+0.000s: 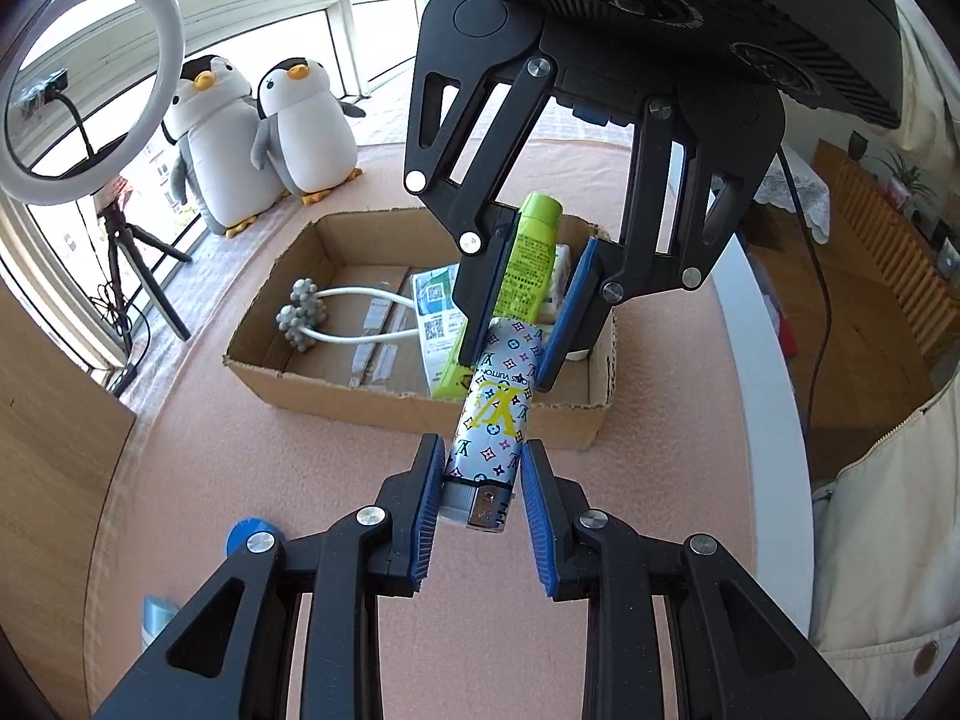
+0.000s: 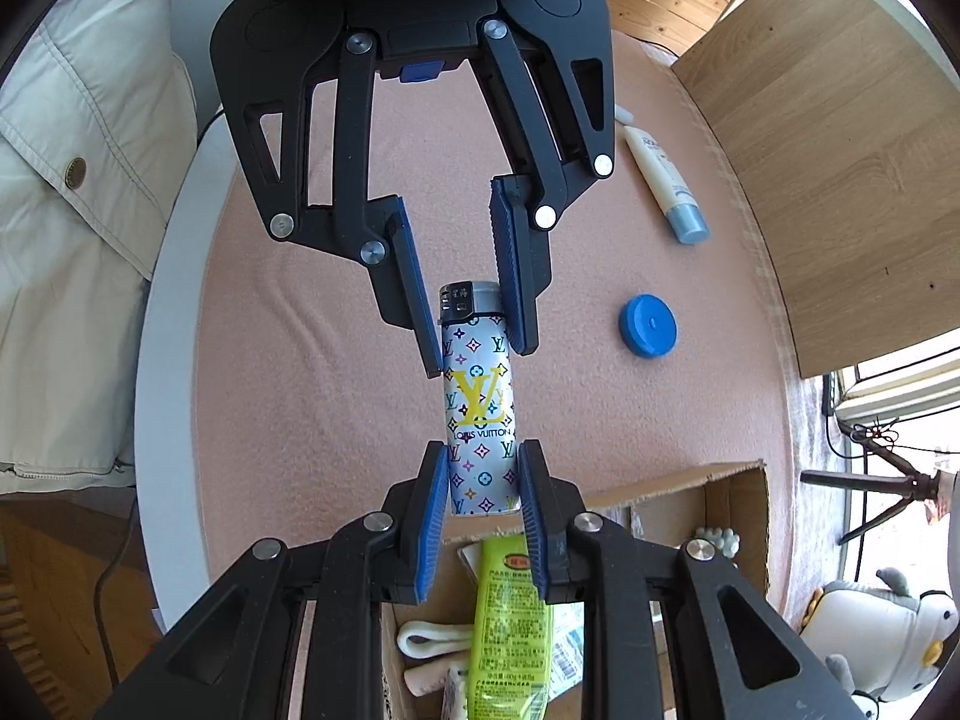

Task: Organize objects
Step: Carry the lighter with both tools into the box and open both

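Observation:
A white lighter (image 1: 492,414) printed with coloured monograms and a yellow logo hangs in the air over the front wall of a cardboard box (image 1: 420,402), one gripper on each end. My left gripper (image 1: 480,447) is shut on the end with the metal head. My right gripper (image 1: 509,369) comes from the opposite side and is shut on the base end. In the right wrist view the right gripper (image 2: 482,450) clamps the lighter (image 2: 480,408) low down, and the left gripper (image 2: 478,357) pinches it just below the metal head.
The box (image 2: 690,480) holds a green tube (image 1: 531,252), a white massager with grey balls (image 1: 303,315) and paper packets. On the pink mat lie a blue cap (image 2: 648,325) and a white tube with a blue lid (image 2: 666,180). Two plush penguins (image 1: 258,138) and a ring light (image 1: 90,90) stand behind.

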{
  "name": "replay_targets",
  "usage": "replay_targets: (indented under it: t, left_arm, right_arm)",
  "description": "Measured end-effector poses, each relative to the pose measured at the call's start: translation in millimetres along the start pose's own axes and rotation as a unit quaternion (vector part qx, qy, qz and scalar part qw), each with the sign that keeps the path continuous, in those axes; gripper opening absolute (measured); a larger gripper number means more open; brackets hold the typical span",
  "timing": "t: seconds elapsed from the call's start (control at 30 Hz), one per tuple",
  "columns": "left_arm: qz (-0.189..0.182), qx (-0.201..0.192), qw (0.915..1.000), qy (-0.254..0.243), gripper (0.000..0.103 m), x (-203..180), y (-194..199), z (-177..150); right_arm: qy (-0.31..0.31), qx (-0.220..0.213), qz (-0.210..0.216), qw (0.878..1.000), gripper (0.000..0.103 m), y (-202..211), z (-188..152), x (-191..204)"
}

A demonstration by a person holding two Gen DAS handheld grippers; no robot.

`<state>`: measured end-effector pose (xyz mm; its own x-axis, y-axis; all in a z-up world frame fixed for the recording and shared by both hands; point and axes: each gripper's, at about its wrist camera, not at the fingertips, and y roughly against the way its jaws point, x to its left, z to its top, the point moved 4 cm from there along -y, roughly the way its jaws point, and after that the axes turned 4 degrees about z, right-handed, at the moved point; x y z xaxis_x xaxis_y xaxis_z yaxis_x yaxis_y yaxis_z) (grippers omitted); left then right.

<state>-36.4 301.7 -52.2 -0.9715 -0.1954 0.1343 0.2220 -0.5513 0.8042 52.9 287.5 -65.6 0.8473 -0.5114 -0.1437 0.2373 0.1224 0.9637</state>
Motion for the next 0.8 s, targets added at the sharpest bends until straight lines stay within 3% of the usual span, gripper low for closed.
replay_targets:
  t: [0.3, 0.6, 0.67, 0.73, 0.8]
  left_arm:
    - [-0.029, -0.009, 0.9989, -0.037, 0.028, -11.0, -40.8, 59.7]
    - [-0.049, -0.013, 0.9979, -0.041, 0.029, -16.2, -57.0, 72.9]
    - [-0.042, -0.013, 0.9985, -0.032, 0.037, -13.7, -58.1, 71.1]
    - [-0.015, -0.014, 0.9994, -0.028, 0.072, -10.8, -57.4, 66.9]
    - [-0.011, -0.015, 0.9994, -0.028, 0.075, -9.3, -55.3, 62.3]
  right_arm:
    - [-0.056, 0.015, -0.022, 0.998, 0.021, 18.0, -62.0, -6.4]
    - [-0.09, 0.023, -0.028, 0.995, 0.021, 23.1, -95.7, -7.8]
    - [-0.093, 0.024, -0.029, 0.995, 0.021, 21.5, -98.8, -8.1]
    - [-0.092, 0.022, -0.034, 0.995, 0.021, 20.5, -101.1, -7.8]
    - [-0.102, 0.029, -0.014, 0.994, 0.028, 17.4, -105.4, -3.7]
